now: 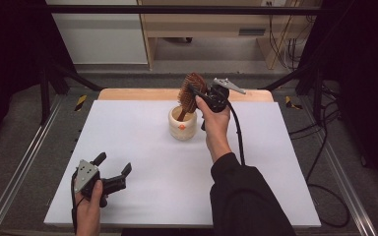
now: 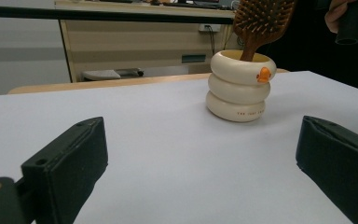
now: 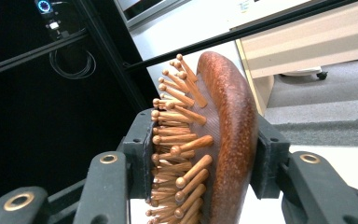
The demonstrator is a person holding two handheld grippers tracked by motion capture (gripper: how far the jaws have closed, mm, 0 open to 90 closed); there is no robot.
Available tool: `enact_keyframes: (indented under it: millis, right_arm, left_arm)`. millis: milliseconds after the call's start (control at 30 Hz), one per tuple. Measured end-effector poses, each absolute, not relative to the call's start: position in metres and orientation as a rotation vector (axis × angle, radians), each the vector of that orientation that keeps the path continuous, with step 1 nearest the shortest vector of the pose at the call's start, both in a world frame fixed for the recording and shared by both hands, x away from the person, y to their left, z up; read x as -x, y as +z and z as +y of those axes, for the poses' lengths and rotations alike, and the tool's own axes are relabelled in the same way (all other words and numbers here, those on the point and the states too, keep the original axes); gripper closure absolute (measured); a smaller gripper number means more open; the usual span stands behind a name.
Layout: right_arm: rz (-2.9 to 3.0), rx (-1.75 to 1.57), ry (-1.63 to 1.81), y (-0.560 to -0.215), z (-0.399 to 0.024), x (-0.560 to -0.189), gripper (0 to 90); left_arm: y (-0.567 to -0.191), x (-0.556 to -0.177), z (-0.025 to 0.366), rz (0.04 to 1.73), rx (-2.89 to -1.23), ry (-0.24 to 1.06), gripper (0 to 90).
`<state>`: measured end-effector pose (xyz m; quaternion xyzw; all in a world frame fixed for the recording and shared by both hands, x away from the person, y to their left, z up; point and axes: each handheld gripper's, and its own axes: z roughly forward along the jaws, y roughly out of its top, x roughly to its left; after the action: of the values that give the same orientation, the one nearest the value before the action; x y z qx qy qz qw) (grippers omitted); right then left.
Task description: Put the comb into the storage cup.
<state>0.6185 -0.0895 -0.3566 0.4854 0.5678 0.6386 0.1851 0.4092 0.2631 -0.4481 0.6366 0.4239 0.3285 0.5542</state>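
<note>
cup (image 2: 239, 88) text: a line of small orange capitals on the bottom ring, on the side that faces the left gripper; it seems to begin "THE", the rest too small to read
cup sign: an orange duck-like mark on the top ring, above that line, seen in the left gripper view and the high view (image 1: 181, 126)
brush (image 3: 228, 140): no text or label legible between the right gripper's jaws
table (image 1: 142, 147): no lettering legible
background furniture: a pale label far beyond the right gripper, too blurred to read
</note>
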Motion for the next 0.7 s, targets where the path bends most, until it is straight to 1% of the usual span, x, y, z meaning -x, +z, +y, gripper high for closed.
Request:
enact_keyframes:
  millis: [700]
  right_arm:
    - [1.596, -1.398, 1.806, -0.3639, -0.0926, -0.6194, 51.2]
  left_arm:
    - [-0.4483, -0.4095, 0.2626, 1.001, -1.505, 0.774, 2.0]
